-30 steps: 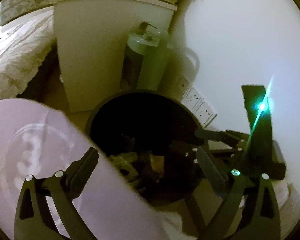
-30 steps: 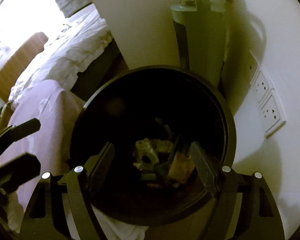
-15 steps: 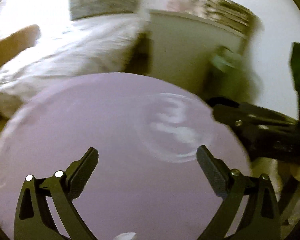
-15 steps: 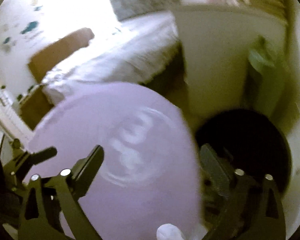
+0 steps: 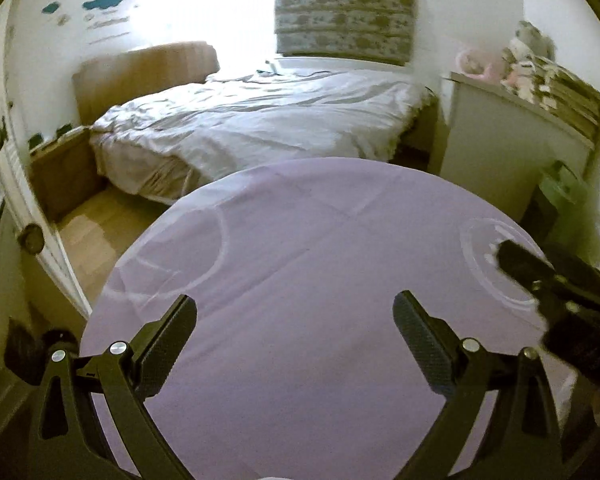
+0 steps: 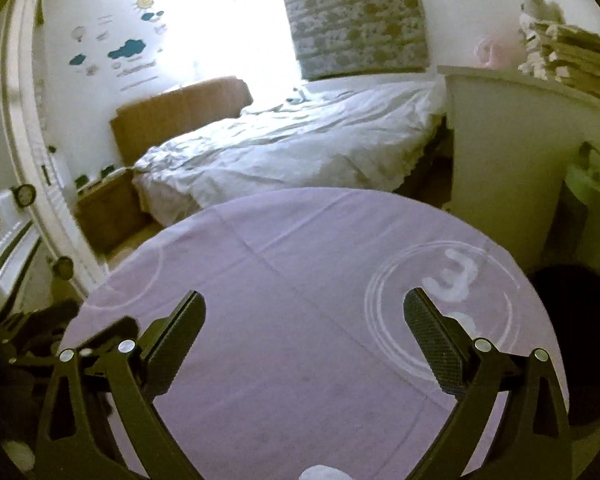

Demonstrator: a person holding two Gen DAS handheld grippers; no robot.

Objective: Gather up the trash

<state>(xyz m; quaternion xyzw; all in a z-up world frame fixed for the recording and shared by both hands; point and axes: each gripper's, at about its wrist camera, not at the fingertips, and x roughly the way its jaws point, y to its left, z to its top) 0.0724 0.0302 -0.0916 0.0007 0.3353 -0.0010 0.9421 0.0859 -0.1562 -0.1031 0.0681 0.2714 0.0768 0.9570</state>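
With both the left gripper [image 5: 295, 334] and right gripper [image 6: 305, 330] spread wide and empty above the purple bench [image 6: 300, 320], no trash shows there, so searching risks missing the black bin [image 6: 576, 320] just beside its right edge.

1. My left wrist view looks forward along the left tool [image 5: 295, 338], close above the round purple-covered desk [image 5: 320, 272], facing the bed [image 5: 260, 120].
2. My right wrist view looks along the right tool [image 6: 305, 334] the same way, equally near the desk [image 6: 300, 280], set slightly rightward; the dark bin [image 6: 580, 320] shows at its right edge.
3. Both share the desk, the bed [image 6: 300, 136], the white cabinet [image 5: 508, 144] [image 6: 508, 148] and each other's tool at the edge.
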